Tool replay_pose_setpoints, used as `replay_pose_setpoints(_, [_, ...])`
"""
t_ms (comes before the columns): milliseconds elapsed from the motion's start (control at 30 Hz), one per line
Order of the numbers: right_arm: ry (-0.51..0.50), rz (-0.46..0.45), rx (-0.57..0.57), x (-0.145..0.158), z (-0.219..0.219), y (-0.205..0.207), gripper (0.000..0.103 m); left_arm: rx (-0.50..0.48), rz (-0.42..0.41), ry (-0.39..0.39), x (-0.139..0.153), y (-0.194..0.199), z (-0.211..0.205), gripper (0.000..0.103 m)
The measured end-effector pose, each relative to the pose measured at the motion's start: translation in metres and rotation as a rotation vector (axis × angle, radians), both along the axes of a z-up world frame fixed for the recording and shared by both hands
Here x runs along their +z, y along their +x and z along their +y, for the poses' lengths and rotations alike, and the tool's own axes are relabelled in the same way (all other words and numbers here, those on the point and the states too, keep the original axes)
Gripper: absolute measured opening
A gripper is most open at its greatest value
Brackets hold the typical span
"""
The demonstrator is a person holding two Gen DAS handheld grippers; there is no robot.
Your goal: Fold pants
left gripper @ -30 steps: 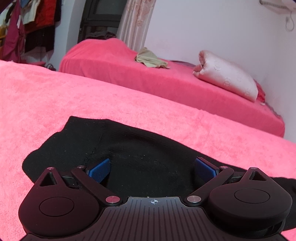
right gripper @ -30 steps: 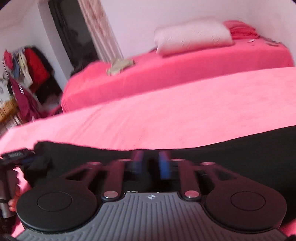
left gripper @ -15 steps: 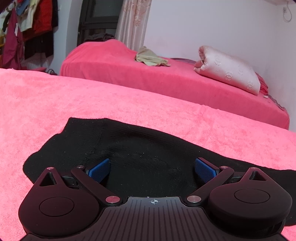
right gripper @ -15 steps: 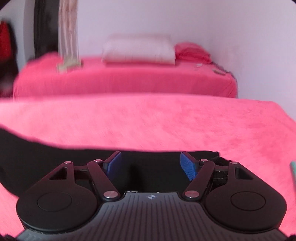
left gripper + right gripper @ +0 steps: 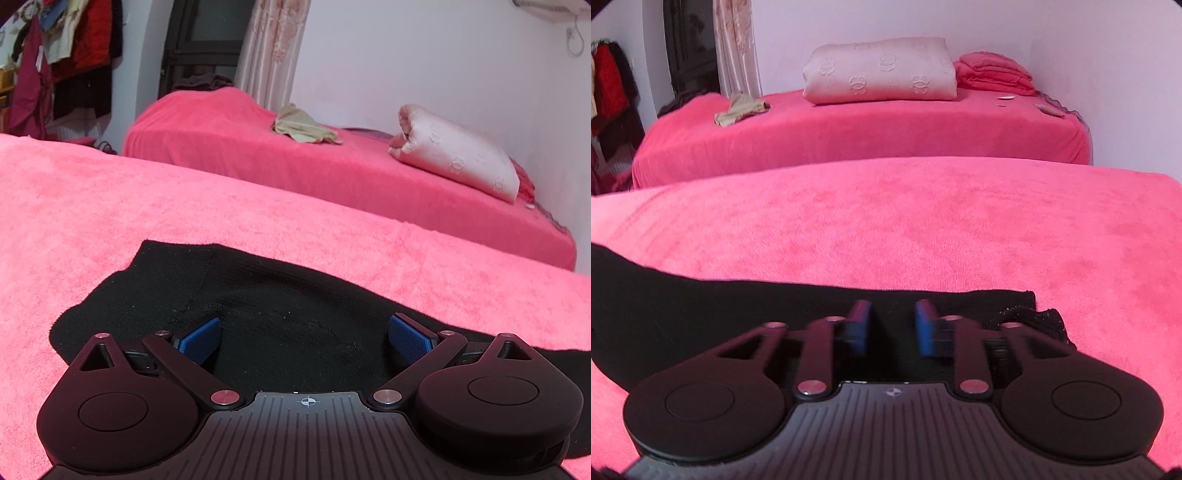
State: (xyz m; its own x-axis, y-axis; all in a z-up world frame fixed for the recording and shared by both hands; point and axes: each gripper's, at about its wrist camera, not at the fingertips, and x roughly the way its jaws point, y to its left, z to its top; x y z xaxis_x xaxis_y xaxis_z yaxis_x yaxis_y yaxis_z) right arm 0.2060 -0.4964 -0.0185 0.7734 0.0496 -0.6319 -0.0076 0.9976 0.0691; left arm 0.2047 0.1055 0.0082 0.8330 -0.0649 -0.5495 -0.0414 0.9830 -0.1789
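Note:
Black pants (image 5: 280, 295) lie flat on the pink bed cover (image 5: 110, 206). In the left wrist view my left gripper (image 5: 306, 338) is wide open, low over the waist end of the pants, blue pads apart. In the right wrist view the pants (image 5: 701, 306) stretch to the left and end in a leg cuff (image 5: 1027, 314) at the right. My right gripper (image 5: 892, 325) sits over the leg near that cuff, its blue pads partly closed with a narrow gap; black cloth lies between them, and I cannot tell if they grip it.
A second pink bed (image 5: 849, 136) stands behind, with a white pillow (image 5: 882, 77), a beige cloth (image 5: 738, 109) and folded pink fabric (image 5: 993, 74). Clothes hang at far left (image 5: 55, 55). The near bed's right edge (image 5: 1145, 192) is close.
My right gripper swung right along the pants to the leg cuff, opened on the way, and has now narrowed its jaws. The left gripper stayed open over the waist.

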Motion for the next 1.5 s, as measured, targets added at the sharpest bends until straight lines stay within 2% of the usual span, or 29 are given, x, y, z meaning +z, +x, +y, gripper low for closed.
replay_pose_setpoints(100, [0.007,-0.006,-0.024,-0.009,0.002,0.006,0.023,0.001,0.004,-0.007,0.000,0.001,0.002,0.103])
replay_pose_setpoints(167, [-0.031,-0.036,-0.030,-0.014,0.009,0.005,0.023,0.003,0.002,-0.003,0.000,0.001,0.001,0.103])
replay_pose_setpoints(267, [0.019,-0.050,-0.066,-0.009,0.006,0.002,0.025,0.006,-0.007,-0.008,0.001,-0.001,0.002,0.103])
replay_pose_setpoints(333, [-0.004,-0.029,-0.082,-0.008,0.007,-0.001,0.035,0.012,-0.016,-0.018,0.002,-0.002,0.004,0.103])
replay_pose_setpoints(367, [-0.043,-0.035,-0.096,-0.006,0.012,-0.006,0.040,0.013,-0.017,-0.018,0.002,-0.002,0.004,0.103])
replay_pose_setpoints(400, [-0.072,-0.063,-0.111,-0.002,0.018,-0.014,0.049,0.013,-0.010,-0.013,0.001,-0.001,0.003,0.103])
replay_pose_setpoints(467, [-0.060,-0.138,-0.113,0.001,0.023,-0.033,0.062,0.016,0.015,0.034,-0.002,0.003,-0.003,0.103])
replay_pose_setpoints(500, [-0.040,-0.129,-0.112,-0.003,0.023,-0.039,0.071,0.016,0.018,0.070,-0.002,0.003,-0.009,0.103])
replay_pose_setpoints(567, [-0.079,-0.046,-0.124,-0.017,0.021,-0.038,0.070,0.015,0.020,0.133,-0.003,0.003,-0.018,0.103])
replay_pose_setpoints(600, [-0.086,-0.060,-0.144,-0.019,0.017,-0.043,0.071,0.014,0.025,0.153,-0.004,0.004,-0.021,0.103])
replay_pose_setpoints(700, [-0.017,-0.098,-0.359,-0.006,-0.001,-0.059,0.071,0.014,0.030,0.164,-0.005,0.005,-0.022,0.103])
replay_pose_setpoints(767, [0.080,-0.105,-0.459,0.001,-0.011,-0.077,0.071,0.014,0.032,0.160,-0.005,0.006,-0.020,0.103])
replay_pose_setpoints(833, [0.261,-0.105,-0.470,0.002,-0.021,-0.097,0.073,0.015,0.033,0.166,-0.005,0.006,-0.021,0.103])
replay_pose_setpoints(900, [0.447,-0.062,-0.452,-0.003,-0.027,-0.112,0.074,0.015,0.035,0.177,-0.006,0.006,-0.023,0.103])
replay_pose_setpoints(967, [0.588,-0.009,-0.433,-0.013,-0.029,-0.120,0.076,0.015,0.035,0.182,-0.006,0.006,-0.024,0.103])
replay_pose_setpoints(1067, [0.597,-0.004,-0.436,-0.012,-0.027,-0.124,0.077,0.015,0.036,0.180,-0.006,0.006,-0.023,0.103])
replay_pose_setpoints(1233, [0.615,0.017,-0.437,-0.009,-0.026,-0.114,0.086,0.015,0.036,0.183,-0.006,0.006,-0.023,0.103])
replay_pose_setpoints(1500, [0.651,-0.002,-0.443,-0.015,-0.027,-0.101,0.086,0.015,0.036,0.183,-0.006,0.006,-0.023,0.103])
